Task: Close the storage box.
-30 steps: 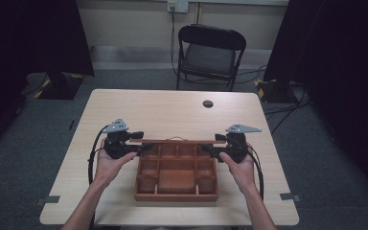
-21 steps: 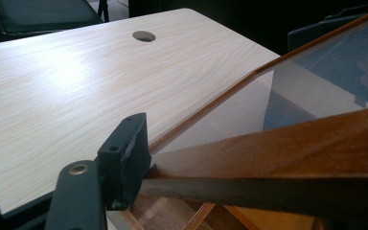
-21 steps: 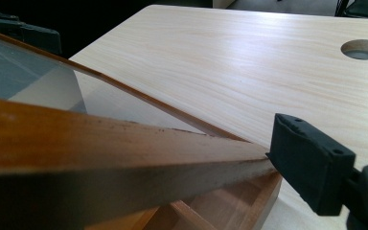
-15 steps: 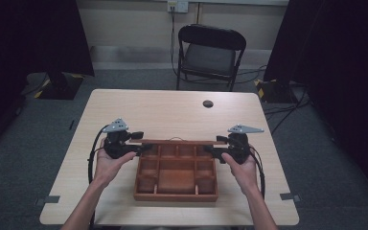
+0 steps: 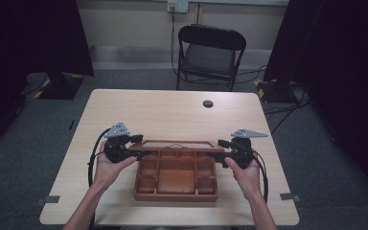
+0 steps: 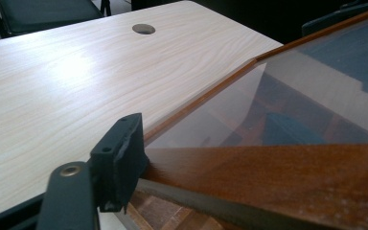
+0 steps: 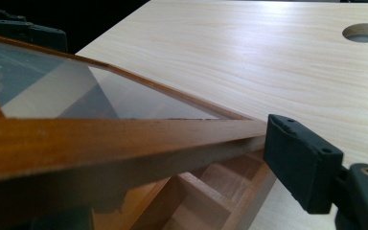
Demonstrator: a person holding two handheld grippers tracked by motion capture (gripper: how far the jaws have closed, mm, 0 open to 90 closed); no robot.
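Revealing glass lid gripped by left tool.

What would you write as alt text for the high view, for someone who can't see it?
A person's two hands hold the left gripper and right gripper at opposite ends of the glass-paned lid of a compartmented wooden box, the lid raised partway open, on a light wood table. A black folding chair stands beyond it.

both forearms are bare, no sleeves in sight. the left gripper and right gripper are black, each topped by a grey three-cornered plate and trailing a looping black cable. their jaws carry rough black pads fixed with small screws.
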